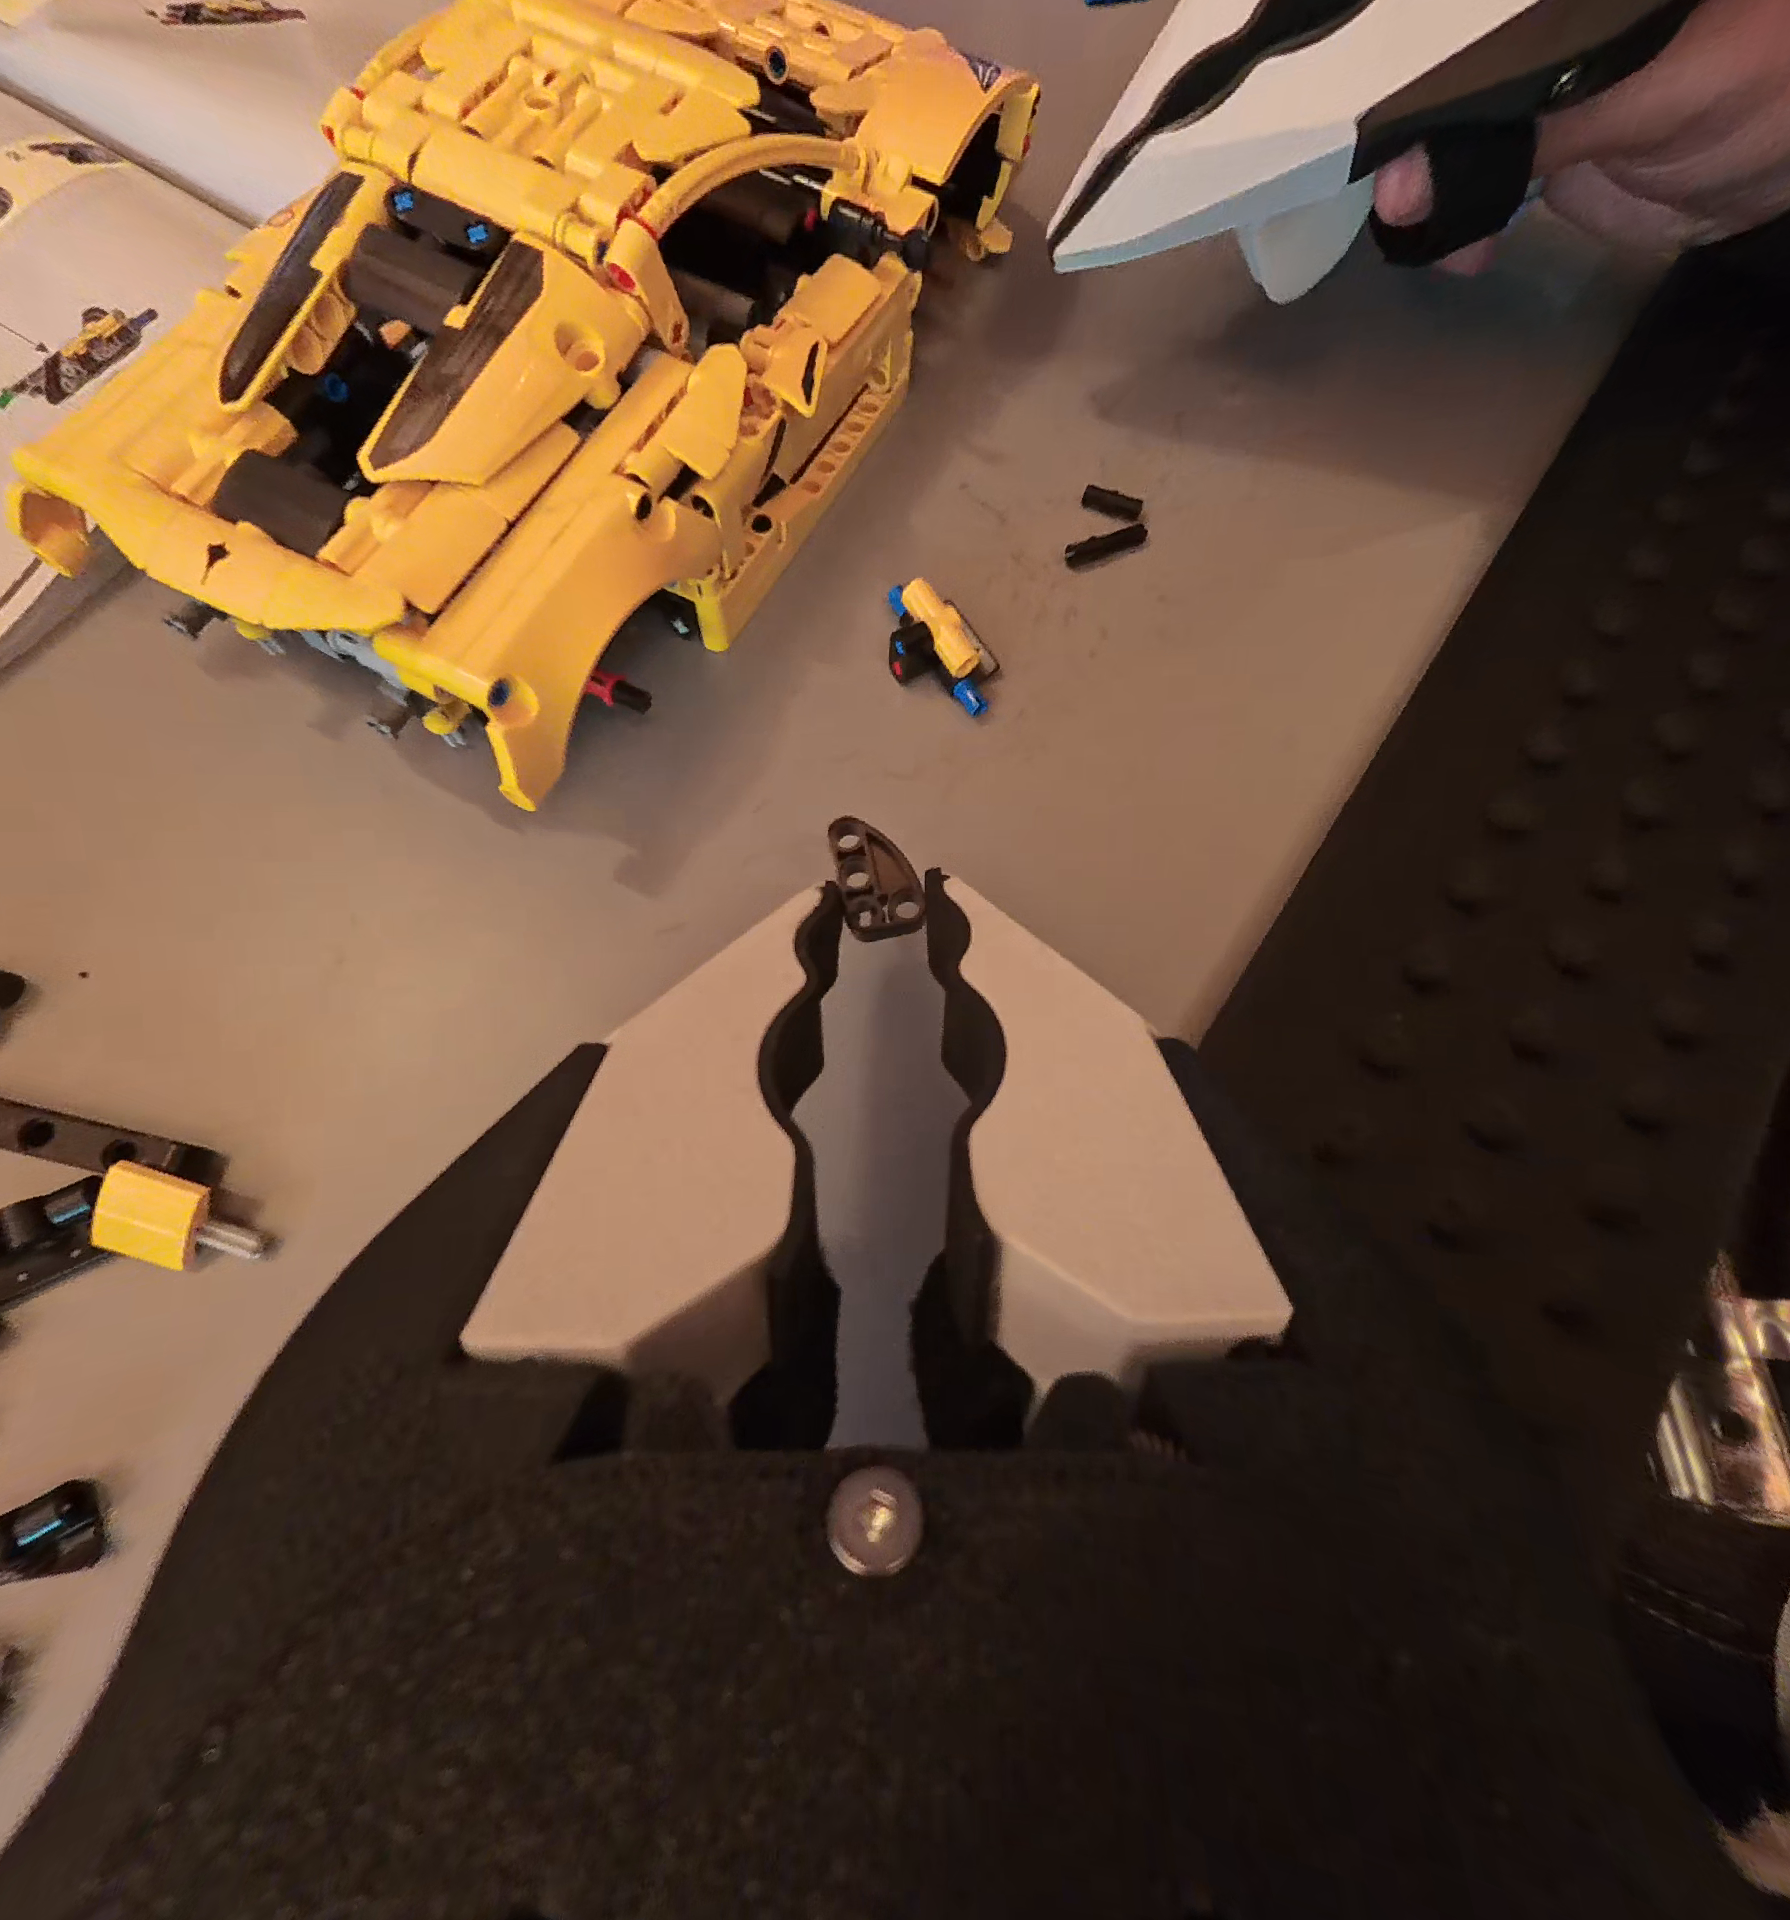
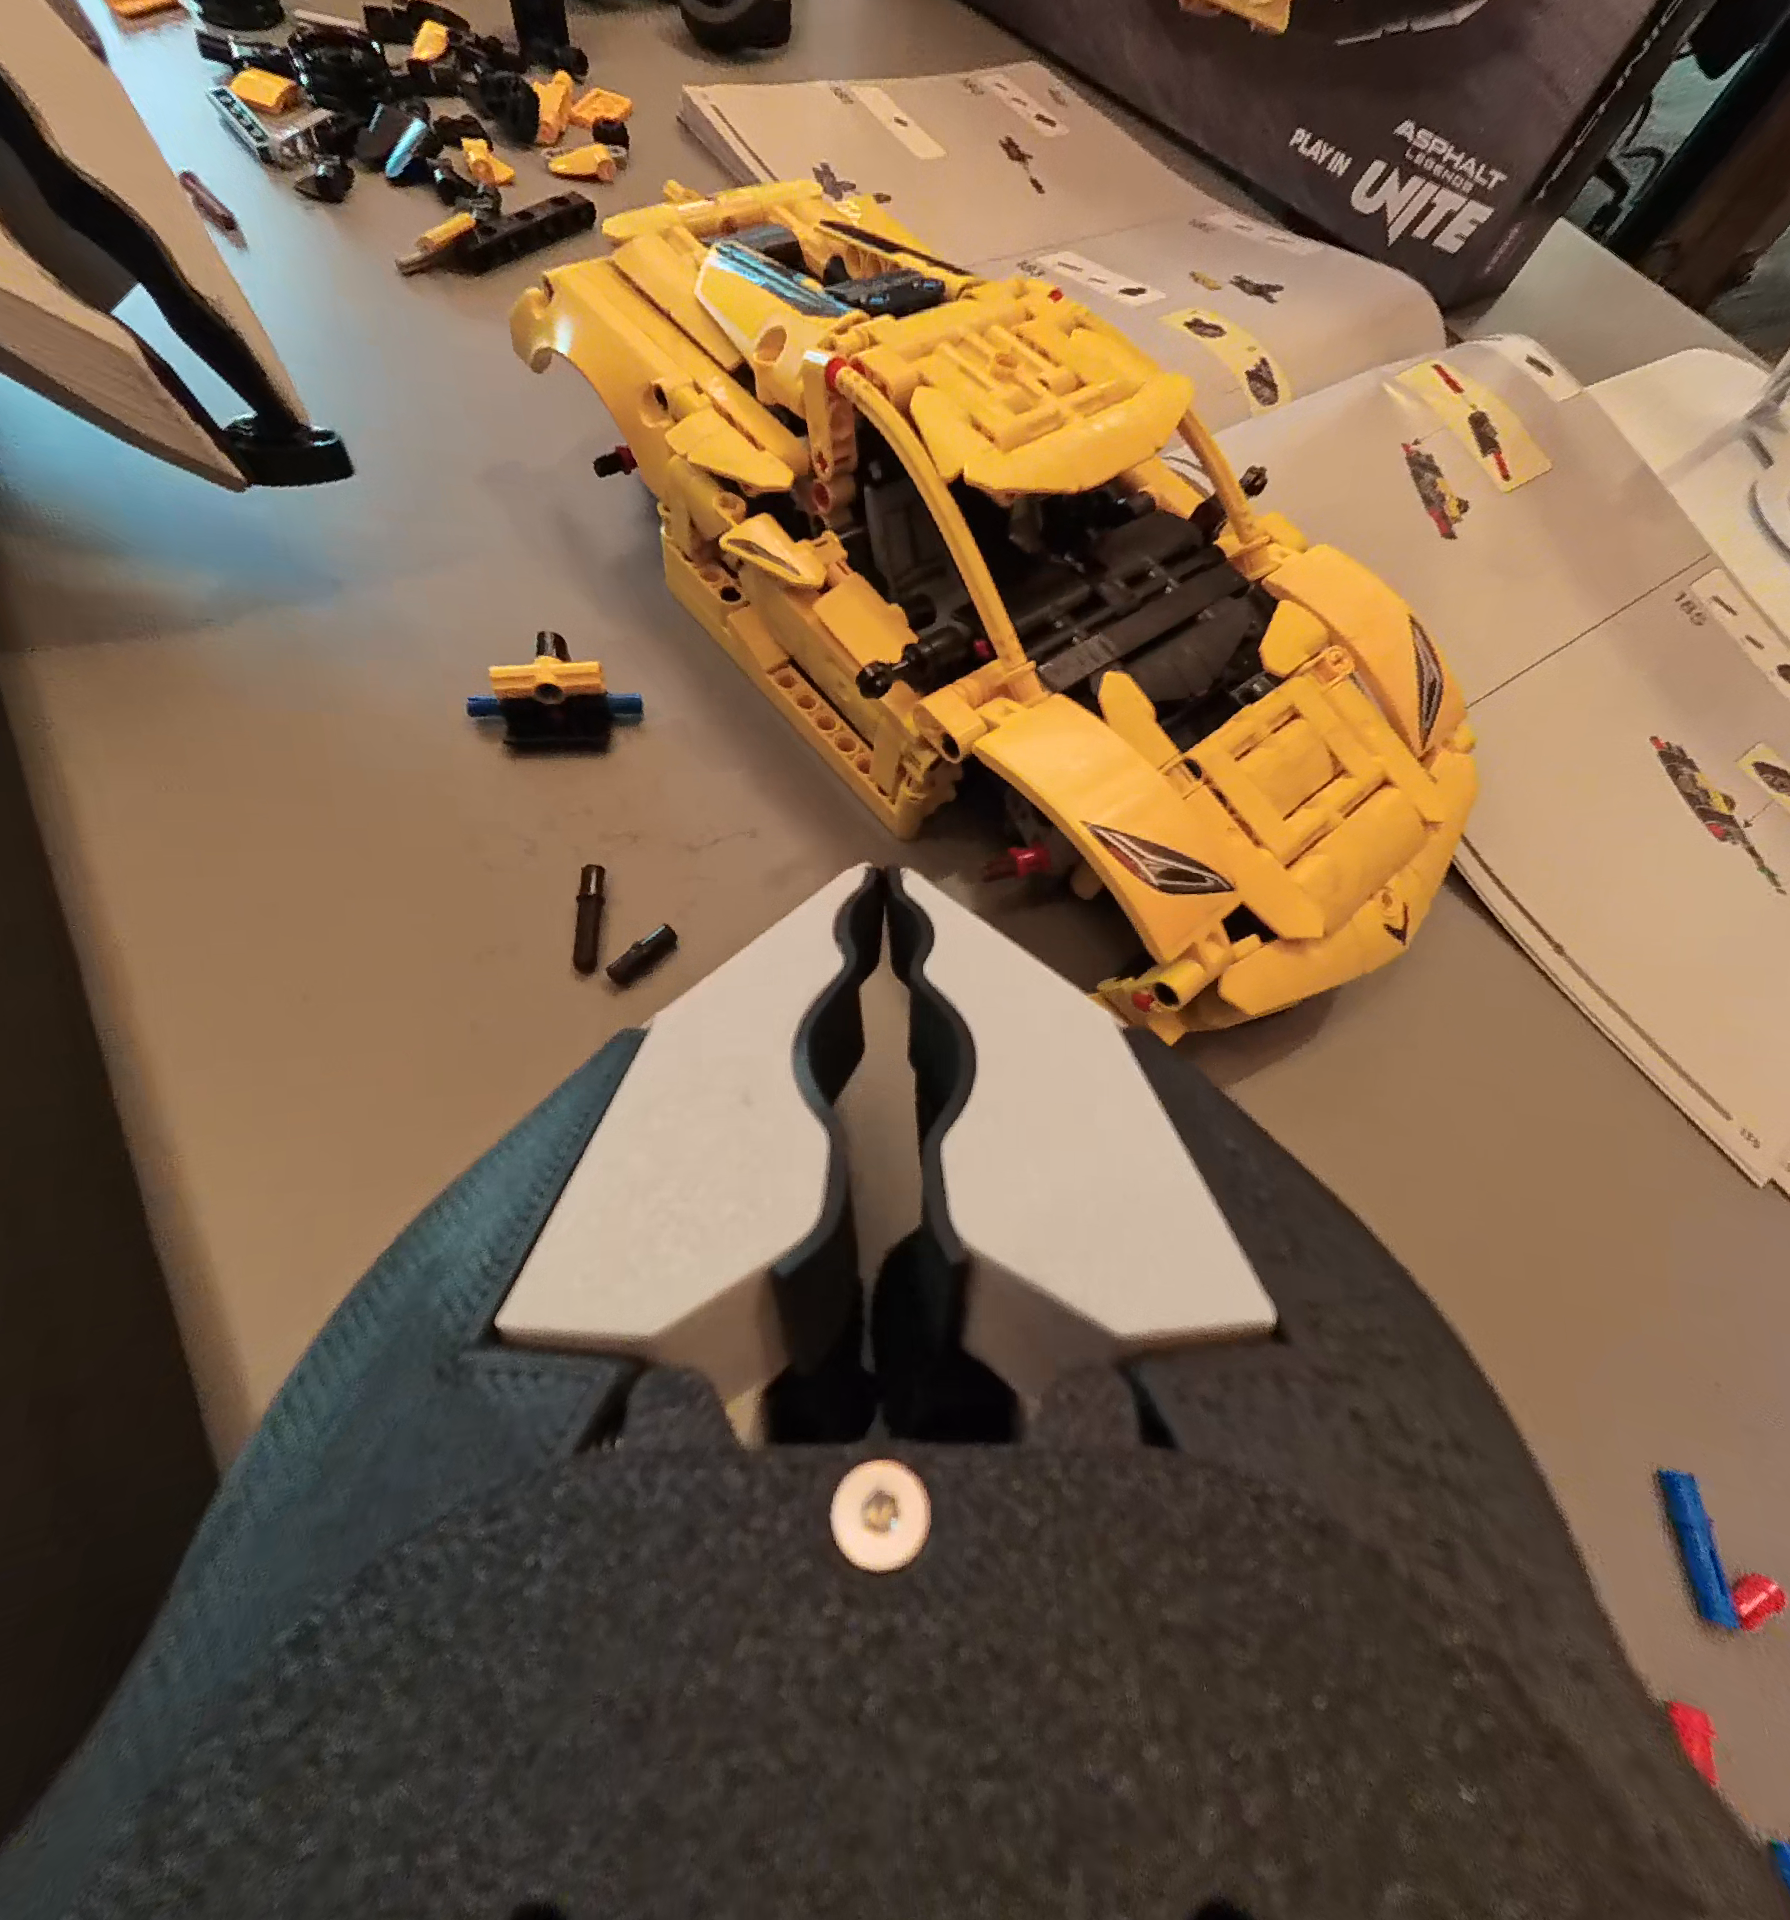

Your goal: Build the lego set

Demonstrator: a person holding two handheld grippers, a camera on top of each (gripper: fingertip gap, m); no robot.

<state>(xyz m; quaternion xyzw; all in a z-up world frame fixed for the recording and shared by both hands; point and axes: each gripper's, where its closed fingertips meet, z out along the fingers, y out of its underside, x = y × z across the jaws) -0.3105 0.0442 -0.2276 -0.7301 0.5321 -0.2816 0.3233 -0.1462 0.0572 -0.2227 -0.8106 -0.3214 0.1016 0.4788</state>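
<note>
A part-built yellow lego car (image 1: 517, 384) stands on the grey table; it also shows in the right wrist view (image 2: 1057, 623). My left gripper (image 1: 875, 894) is shut on a small black curved piece with holes (image 1: 875, 878), held above the table near the car's rear. In the right wrist view the left gripper (image 2: 278, 452) shows at the upper left with that black piece. My right gripper (image 2: 886, 883) is shut and empty, near the car's front wheel arch; it also shows at the top right of the left wrist view (image 1: 1062, 244). A small yellow, black and blue sub-assembly (image 1: 938, 644) (image 2: 553, 696) lies beside the car.
Two black pins (image 1: 1109, 525) (image 2: 616, 930) lie on the table. Loose black and yellow pieces (image 2: 434, 114) (image 1: 91, 1216) lie at one end. An open instruction booklet (image 2: 1618, 727) and the set's dark box (image 2: 1390, 135) lie beyond the car. Blue and red pieces (image 2: 1701, 1548) lie near. A dark studded mat (image 1: 1597, 831) borders the table. My hands' fingertips stand some 15 cm from each other.
</note>
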